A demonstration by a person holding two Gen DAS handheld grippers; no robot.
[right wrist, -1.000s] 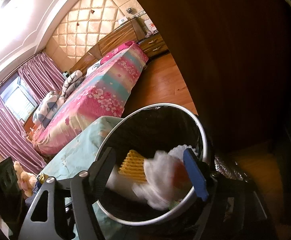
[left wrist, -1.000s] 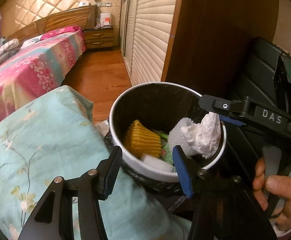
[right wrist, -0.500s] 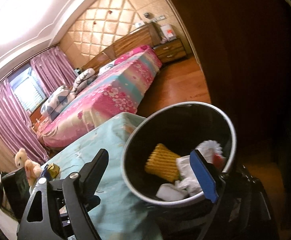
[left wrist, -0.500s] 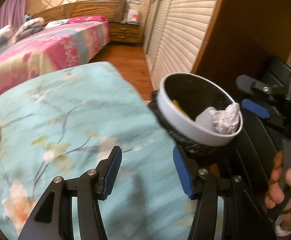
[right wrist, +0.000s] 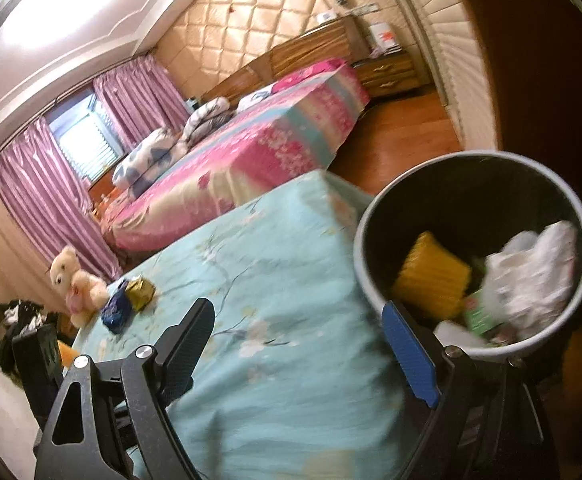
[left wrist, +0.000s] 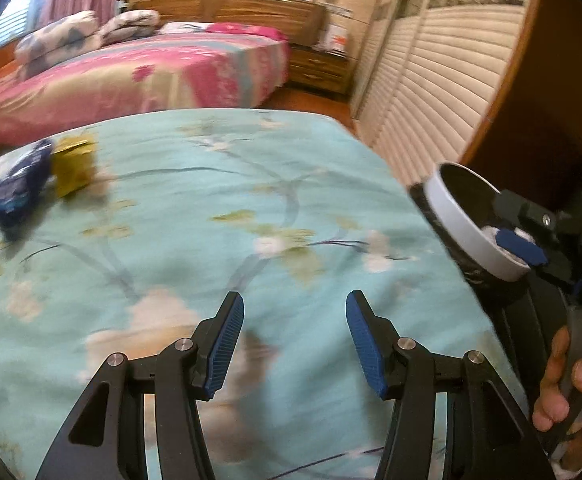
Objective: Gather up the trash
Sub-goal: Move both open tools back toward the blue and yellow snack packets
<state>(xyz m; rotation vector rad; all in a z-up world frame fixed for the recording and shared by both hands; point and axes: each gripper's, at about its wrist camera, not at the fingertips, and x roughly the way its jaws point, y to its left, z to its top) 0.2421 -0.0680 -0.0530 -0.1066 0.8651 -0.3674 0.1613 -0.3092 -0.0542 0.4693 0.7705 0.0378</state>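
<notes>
Hovering over the floral cloth (left wrist: 251,184): left gripper (left wrist: 295,336) is sitting with jaws parted to a middling gap, nothing between the blue pads (left wrist: 227,344), only cloth showing through the gap.

Right gripper (right wrist: 303,344) is standing wide. Its jaws have just been opening, then levelling off; nothing is between them, only cloth and the bin's near edge behind the gap. In the left wrist view its blue pad (left wrist: 521,242) is showing over the bin's rim, with the person's hand (left wrist: 571,384) wrapping the handle at the right edge.

Trash bin (right wrist: 475,256), white rim with a dark liner, is sitting ahead and right of the right jaws, just beside the right finger, at the cloth's edge. Inside it are lying crumpled white paper (right wrist: 535,276), a yellow ridged piece (right wrist: 431,276) and a green scrap (right wrist: 479,312). From the left jaws the bin (left wrist: 463,220) is lying far ahead-right.

Remaining trash on the cloth: a dark blue wrapper (left wrist: 17,192) and a gold wrapper (left wrist: 71,164), touching each other, far ahead and left of the left jaws, well apart from the bin. Same pair, blue (right wrist: 115,310) and gold (right wrist: 139,292), is sitting ahead-left of the right jaws, near a plush bear (right wrist: 77,284) at the cloth's far corner.

Both views are motion-blurred; wrapper detail isn't readable.
</notes>
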